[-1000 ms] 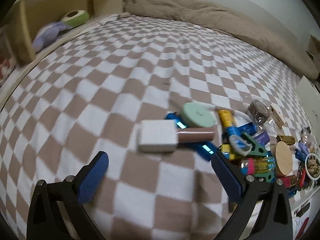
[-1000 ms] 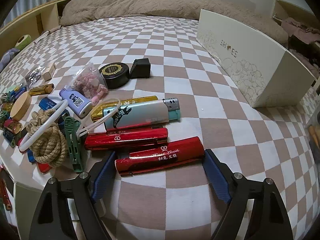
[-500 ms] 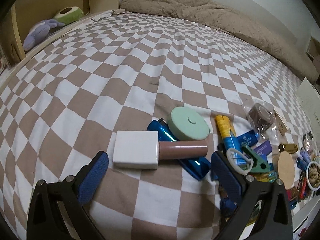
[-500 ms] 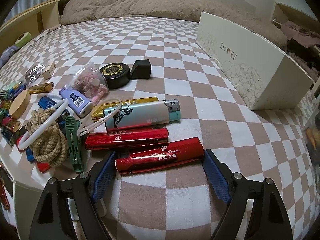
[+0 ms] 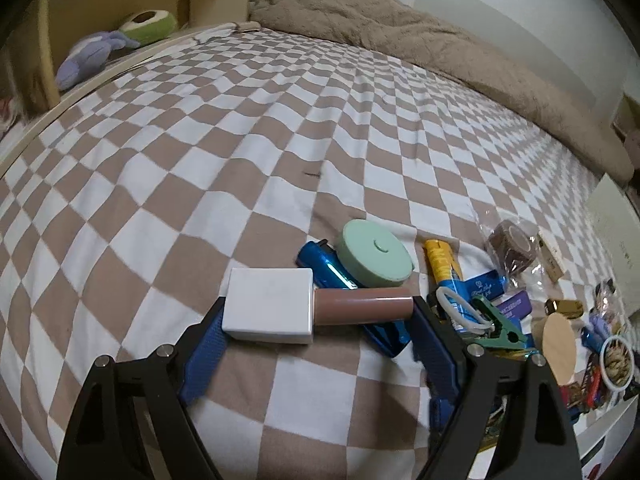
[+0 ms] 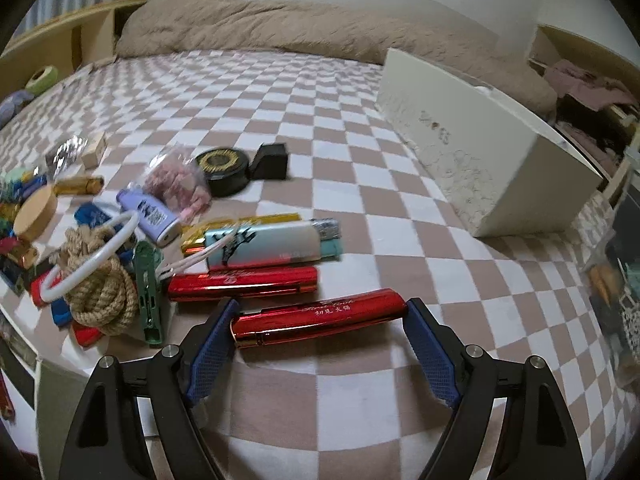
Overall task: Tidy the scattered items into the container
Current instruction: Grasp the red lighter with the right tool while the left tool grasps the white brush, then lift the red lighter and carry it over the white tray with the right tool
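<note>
Checkered brown-and-white bedding (image 5: 248, 168) covered the bed under both tongs, with a beige blanket (image 6: 280, 28) bunched along its far edge. Ahead and to the right of the right tongs (image 6: 320, 340) stood the cream shoe box (image 6: 480, 160), the container, well apart from the scattered things. The right tongs were spread wide, their blue pads at either end of a red lighter (image 6: 320, 314) that lay crosswise between them; whether the pads touched it could not be told. Just beyond lay a second red lighter (image 6: 244, 282) and a pale blue lighter (image 6: 272, 246), and to the left a rope knot (image 6: 100, 292) with a white ring (image 6: 92, 256) over it. The left tongs (image 5: 316, 332) were likewise apart, flanking a white block (image 5: 268, 306) and a brown cylinder (image 5: 362, 306) lying end to end, the block's corner against the left pad. Behind the cylinder sat a mint-green round case (image 5: 374, 254) on a blue lighter (image 5: 320, 262), and to the right a yellow tube (image 5: 442, 258) and a green clip (image 5: 500, 322).
</note>
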{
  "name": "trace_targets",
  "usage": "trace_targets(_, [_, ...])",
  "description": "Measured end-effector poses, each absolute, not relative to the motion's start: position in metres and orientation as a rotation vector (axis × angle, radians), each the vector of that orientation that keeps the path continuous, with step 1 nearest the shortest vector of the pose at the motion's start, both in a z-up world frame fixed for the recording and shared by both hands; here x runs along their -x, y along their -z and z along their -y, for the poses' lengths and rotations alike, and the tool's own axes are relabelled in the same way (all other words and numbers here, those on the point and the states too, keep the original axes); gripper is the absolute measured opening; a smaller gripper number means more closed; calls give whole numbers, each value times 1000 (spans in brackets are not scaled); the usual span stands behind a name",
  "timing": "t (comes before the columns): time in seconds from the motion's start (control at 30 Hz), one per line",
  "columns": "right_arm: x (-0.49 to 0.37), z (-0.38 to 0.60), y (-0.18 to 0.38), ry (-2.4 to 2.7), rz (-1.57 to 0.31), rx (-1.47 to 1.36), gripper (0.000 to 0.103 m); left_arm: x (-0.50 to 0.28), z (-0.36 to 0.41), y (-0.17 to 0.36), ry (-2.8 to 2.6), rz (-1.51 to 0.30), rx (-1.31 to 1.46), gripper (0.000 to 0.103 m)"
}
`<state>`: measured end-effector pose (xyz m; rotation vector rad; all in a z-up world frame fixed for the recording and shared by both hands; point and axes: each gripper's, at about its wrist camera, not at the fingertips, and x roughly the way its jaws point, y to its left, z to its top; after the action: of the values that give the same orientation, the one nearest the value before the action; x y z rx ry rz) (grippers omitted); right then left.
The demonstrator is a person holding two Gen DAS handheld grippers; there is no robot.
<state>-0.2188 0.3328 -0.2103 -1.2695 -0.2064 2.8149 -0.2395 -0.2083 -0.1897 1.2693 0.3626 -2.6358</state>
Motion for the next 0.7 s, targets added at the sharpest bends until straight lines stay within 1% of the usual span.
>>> trace_targets(0.13, [212,-347,201,-2804,113,1203,84,229,214,183,2618,-384,-1222,87])
trace_targets(0.2, [208,-352,197,-2788,95,1162,84,223,215,179,2618,-392,-1198,87])
trace_targets(0.4, [197,-350,181,-2767,121,1026,84,202,214,159,2641,-355,-1082,87])
trace_targets(0.7, [180,-333,156,-2825,182,816,84,180,203,135,2750,-354,-962,87])
